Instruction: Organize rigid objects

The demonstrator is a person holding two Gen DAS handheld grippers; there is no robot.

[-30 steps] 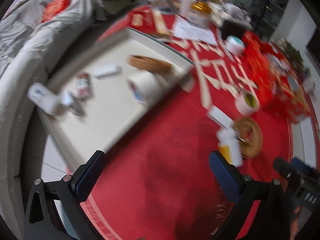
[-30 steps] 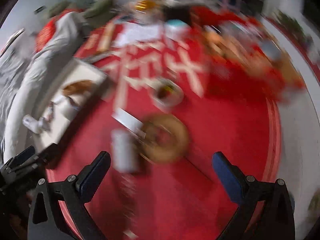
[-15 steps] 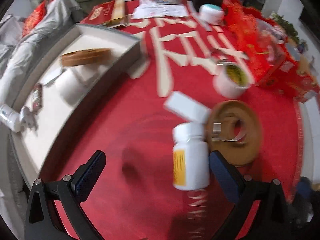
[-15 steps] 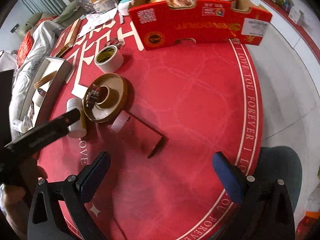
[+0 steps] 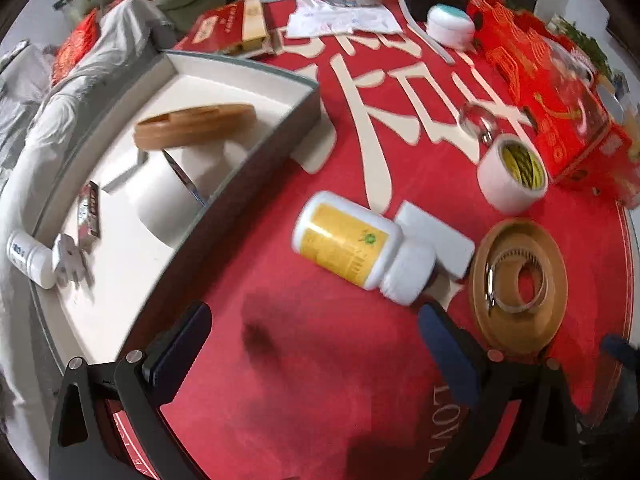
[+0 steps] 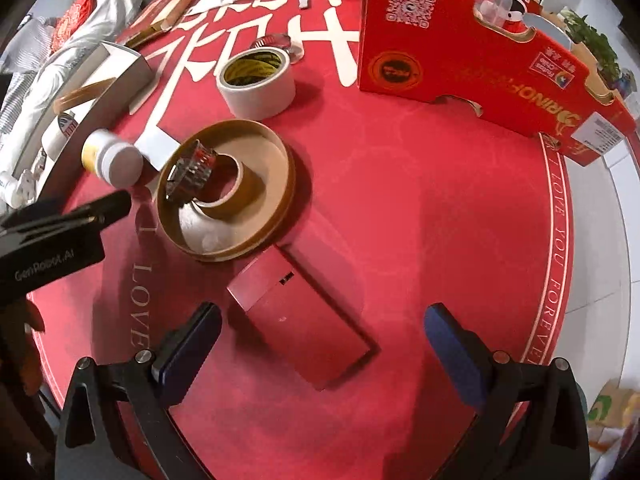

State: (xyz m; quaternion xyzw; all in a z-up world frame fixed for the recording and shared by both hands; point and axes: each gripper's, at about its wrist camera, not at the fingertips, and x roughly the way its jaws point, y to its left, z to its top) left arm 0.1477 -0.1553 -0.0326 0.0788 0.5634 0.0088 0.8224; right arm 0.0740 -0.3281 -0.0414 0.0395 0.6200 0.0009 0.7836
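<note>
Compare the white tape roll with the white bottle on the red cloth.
The white tape roll stands on its flat end; the white bottle lies on its side. The roll is hollow with a dark yellow-printed core; the bottle is capped with a yellow label. Both are white and rest outside the tray.

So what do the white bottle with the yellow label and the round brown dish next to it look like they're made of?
The white bottle with the yellow label looks like opaque plastic, smooth with a soft sheen, under a printed paper or film label. The round brown dish looks like matte cardboard or pressed fibre: dull tan walls with a thin rim, though lacquered wood can't be ruled out.
</note>
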